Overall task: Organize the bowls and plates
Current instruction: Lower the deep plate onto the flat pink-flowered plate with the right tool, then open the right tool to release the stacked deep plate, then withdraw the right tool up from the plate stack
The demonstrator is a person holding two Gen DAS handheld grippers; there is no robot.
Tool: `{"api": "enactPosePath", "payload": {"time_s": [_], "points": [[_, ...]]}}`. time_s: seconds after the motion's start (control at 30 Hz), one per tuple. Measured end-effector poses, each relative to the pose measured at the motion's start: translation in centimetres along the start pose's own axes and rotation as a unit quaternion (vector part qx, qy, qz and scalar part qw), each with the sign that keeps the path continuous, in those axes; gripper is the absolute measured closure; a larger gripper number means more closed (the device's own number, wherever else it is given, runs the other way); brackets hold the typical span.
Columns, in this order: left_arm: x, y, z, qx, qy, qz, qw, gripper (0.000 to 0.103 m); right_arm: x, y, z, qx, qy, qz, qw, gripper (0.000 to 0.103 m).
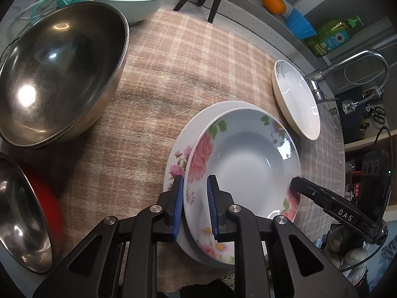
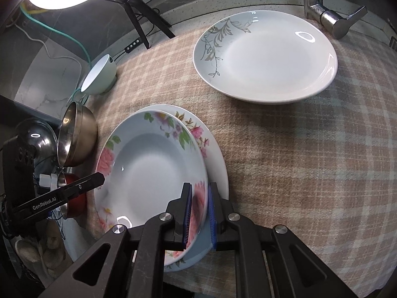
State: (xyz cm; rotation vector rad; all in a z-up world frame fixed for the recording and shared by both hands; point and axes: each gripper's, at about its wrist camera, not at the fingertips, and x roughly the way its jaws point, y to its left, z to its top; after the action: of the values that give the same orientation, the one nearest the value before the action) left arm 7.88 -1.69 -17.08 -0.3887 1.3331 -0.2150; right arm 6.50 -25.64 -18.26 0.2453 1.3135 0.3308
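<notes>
Left wrist: L gripper [image 1: 195, 188] & R gripper [image 2: 200, 196] both clamped on floral plate [image 1: 244, 164] rim.

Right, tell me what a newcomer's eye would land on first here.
The rose-patterned deep plate at the near edge of the plaid cloth, its rim pinched on both sides by the left hand-held gripper and the right hand-held gripper. Next, the large steel bowl at far left, and the grey-leaf plate beside the tap.

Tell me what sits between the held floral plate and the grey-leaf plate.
Nothing visible. Both the left gripper and the right gripper are shut on the floral plate, above a second floral plate. Only bare checked cloth lies between it and the grey-leaf plate.
</notes>
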Motion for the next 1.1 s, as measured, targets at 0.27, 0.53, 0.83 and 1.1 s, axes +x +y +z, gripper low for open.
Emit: {"api": "enactPosePath", "payload": {"time_s": [0.27, 0.53, 0.83, 1.1], "points": [[0.1, -0.3, 0.1, 0.009, 0.003, 0.002, 1.0, 0.086, -0.1, 0.0, 0.0, -0.005, 0.001, 0.0, 1.0, 0.089], [0.1, -0.5, 0.3, 0.017, -0.001, 0.014, 0.9998, 0.083, -1.1, 0.8, -0.1, -0.026, -0.025, -0.02, 0.999, 0.072], [-1.9, -1.3, 1.0, 0.039, -0.04, 0.04, 0.9977, 0.082, -2.5, 0.4, -0.1, -0.029, -0.054, -0.029, 0.998, 0.07], [-2.8, -4.4, 2.4, 0.08, -0.067, 0.038, 0.9938, 0.082, -4.6, -1.6, 1.0, -0.011, -0.092, -0.044, 0.995, 0.07]]}}
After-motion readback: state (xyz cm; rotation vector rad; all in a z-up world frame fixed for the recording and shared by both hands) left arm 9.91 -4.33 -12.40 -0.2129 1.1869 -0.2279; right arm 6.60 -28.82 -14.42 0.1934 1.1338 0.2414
